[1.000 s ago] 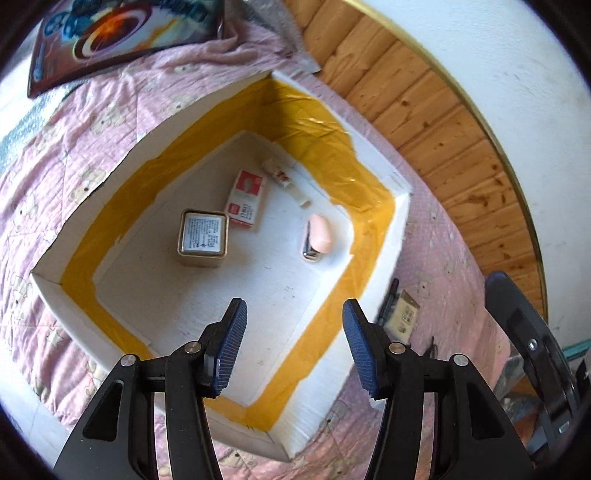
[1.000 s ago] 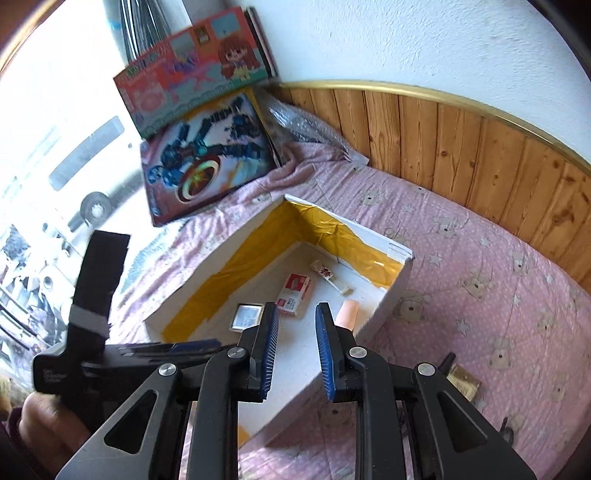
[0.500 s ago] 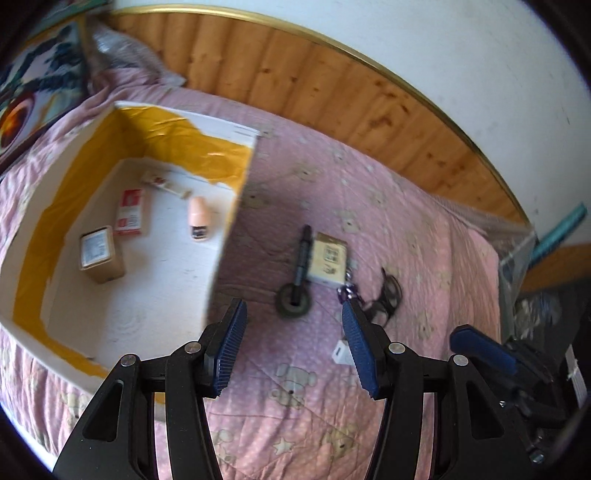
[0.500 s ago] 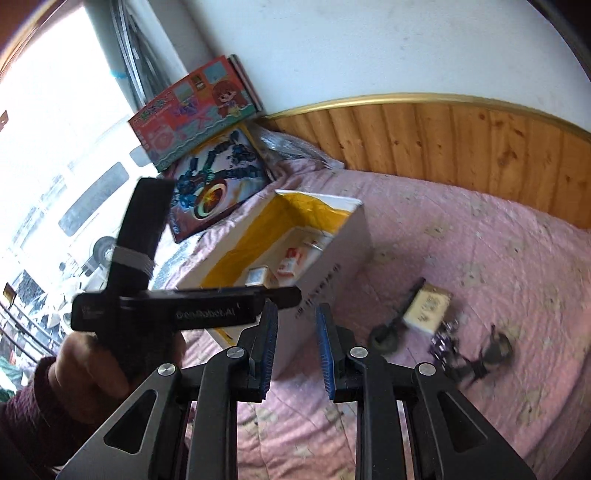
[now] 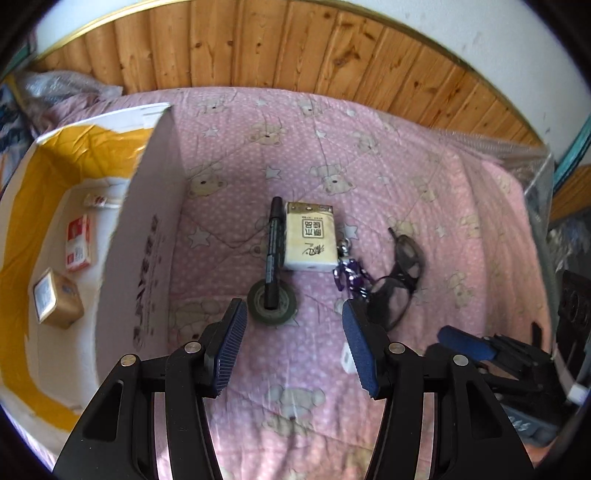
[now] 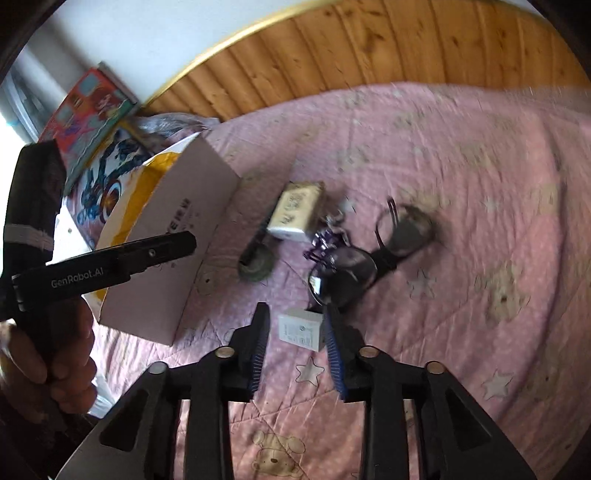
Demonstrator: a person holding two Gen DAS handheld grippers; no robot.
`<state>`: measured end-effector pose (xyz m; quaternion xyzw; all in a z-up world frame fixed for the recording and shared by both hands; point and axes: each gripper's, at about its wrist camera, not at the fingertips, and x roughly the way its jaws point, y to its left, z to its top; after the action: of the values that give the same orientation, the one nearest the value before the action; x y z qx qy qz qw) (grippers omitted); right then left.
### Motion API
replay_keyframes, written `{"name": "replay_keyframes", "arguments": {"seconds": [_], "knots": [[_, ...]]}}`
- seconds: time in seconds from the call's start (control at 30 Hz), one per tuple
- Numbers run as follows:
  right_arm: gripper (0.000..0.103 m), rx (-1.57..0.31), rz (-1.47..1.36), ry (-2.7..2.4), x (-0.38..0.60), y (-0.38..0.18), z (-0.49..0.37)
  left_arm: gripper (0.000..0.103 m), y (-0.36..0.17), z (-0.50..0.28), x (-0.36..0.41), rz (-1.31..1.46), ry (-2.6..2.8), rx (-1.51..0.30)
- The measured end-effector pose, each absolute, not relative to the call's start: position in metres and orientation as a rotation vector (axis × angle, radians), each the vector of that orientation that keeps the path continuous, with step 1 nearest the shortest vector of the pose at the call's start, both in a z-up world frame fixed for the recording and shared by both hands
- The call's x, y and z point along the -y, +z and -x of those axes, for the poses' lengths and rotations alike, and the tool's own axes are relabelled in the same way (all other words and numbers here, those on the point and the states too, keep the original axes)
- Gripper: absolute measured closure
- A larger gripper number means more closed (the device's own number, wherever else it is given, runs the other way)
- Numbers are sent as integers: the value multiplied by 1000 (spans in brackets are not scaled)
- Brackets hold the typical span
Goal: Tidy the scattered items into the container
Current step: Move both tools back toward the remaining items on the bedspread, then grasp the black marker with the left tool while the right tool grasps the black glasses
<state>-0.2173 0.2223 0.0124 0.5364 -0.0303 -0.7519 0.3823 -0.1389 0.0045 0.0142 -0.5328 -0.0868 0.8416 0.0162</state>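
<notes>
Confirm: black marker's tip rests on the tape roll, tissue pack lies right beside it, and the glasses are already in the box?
Not quite. The glasses are not in the box; they lie on the pink quilt, right of the purple keychain. The left wrist view shows this. The rest holds: the black marker ends on the tape roll, with the tissue pack beside it.

Under me lies the bed's pink quilt (image 5: 388, 155), printed with bears and stars. A wooden headboard (image 5: 280, 48) with a gold rim runs behind it, below a white wall (image 6: 155, 33). Two colourful picture boxes (image 6: 92, 110) lean near the corner beside crumpled clear plastic (image 5: 62, 85).
</notes>
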Motion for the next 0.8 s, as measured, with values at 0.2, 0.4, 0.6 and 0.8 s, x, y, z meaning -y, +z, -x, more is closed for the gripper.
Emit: {"name": "replay_keyframes", "arguments": {"seconds": [0.2,0.4,0.6,0.8], "knots": [[48,418,-1490,-1858,-241,-24,255,46,-25,167,-12,1734,2600,180],[44,584,-1568,-1859,-242,-54,291,46,-47,185,-8,1755,2602,203],[42,520,-1555,-1894,-218,-66,310,46,-78,206,4,1826,2626,262],[41,326,-1497,-1906,-199,-62,311,55,-78,213,1,1747,2681,182]]}}
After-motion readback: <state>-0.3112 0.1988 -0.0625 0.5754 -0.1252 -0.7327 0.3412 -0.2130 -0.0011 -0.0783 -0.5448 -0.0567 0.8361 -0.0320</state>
